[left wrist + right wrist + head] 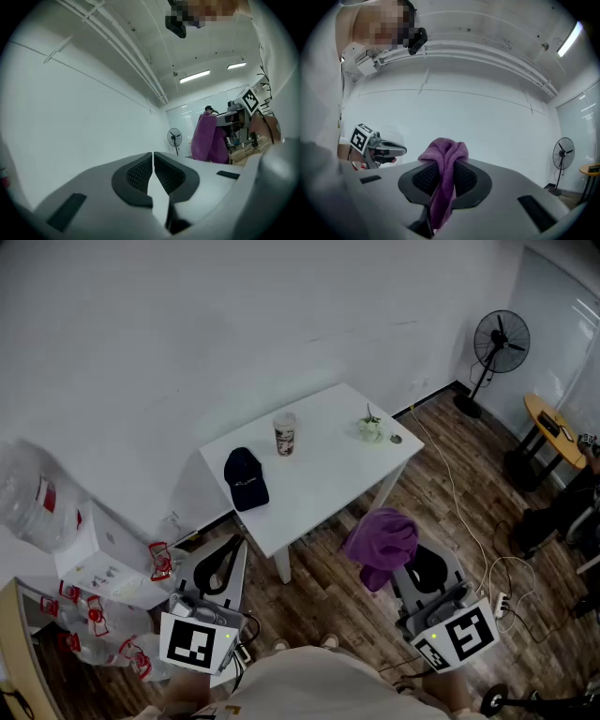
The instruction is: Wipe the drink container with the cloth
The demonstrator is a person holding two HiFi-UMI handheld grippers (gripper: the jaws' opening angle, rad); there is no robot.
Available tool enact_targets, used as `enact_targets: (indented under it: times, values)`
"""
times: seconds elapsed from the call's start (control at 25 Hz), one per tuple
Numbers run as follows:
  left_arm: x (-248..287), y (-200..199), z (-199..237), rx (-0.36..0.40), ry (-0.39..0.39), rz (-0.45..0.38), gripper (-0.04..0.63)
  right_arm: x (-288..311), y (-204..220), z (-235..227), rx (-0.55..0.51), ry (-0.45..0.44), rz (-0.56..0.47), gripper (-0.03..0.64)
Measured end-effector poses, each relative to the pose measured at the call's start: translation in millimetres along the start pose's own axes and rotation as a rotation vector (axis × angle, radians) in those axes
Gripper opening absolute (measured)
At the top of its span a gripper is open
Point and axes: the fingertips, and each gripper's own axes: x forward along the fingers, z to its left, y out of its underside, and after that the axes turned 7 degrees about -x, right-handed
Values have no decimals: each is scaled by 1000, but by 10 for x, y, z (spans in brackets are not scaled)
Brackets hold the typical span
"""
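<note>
Drink container (285, 435) stands upright on the tabletop (328, 479). Right gripper (446, 174), fingers pinching the purple cloth (444, 152), is well short of the container, which lies ahead and left. Left gripper (153, 171): fingers pressed together, empty.

Dark cap (246, 479) on white table (328, 470) — small plant (371, 427) near right corner; standing fan (498, 345) beyond.

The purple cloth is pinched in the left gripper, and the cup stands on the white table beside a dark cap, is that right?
Not quite. The purple cloth is pinched in the right gripper, as the right gripper view shows; the left gripper is shut on nothing. The cup does stand on the white table beside the dark cap.
</note>
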Motion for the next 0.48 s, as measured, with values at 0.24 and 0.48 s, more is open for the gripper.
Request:
enact_targets:
  times: [0.24, 0.48]
  values:
    - [211, 48, -156, -1, 1, 21, 28, -43, 46, -199, 15, -27, -14, 80]
    - [429, 102, -342, -2, -2, 37, 28, -78, 263, -451, 37, -39, 13, 80]
